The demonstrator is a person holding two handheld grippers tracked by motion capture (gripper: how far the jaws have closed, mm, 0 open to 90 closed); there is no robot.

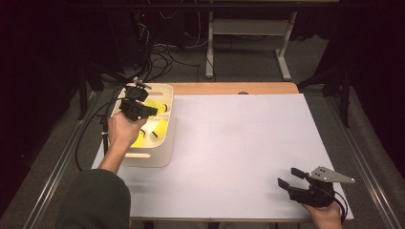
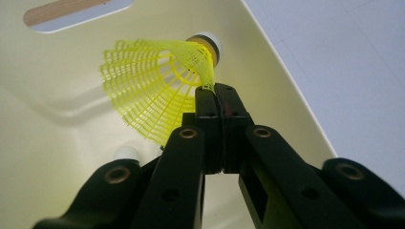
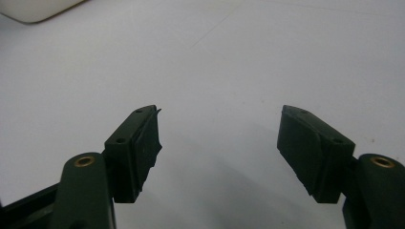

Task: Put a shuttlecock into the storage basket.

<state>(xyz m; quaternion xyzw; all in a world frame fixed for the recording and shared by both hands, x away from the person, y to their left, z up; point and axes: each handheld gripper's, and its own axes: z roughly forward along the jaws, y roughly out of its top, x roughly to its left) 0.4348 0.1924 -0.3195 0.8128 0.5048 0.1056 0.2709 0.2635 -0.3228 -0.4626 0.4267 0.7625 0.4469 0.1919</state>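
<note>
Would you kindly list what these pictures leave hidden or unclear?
- Shuttlecock count in the bin: high view, left gripper and hand cover some.
- Second shuttlecock's skirt: left gripper view, only its white cork shows beside the jaws.
- Right hand: high view, cut by the bottom edge.

Yellow plastic shuttlecock [image 2: 153, 86], skirt edge pinched, white-capped cork up, apparently just above the cream bin [image 2: 43, 143]

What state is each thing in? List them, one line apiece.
Left tool: shut on the skirt edge of a yellow shuttlecock, inside the bin.
Right tool: open, nothing between its jaws, over the white table.
Cream bin: upright, holding more shuttlecocks.
</note>
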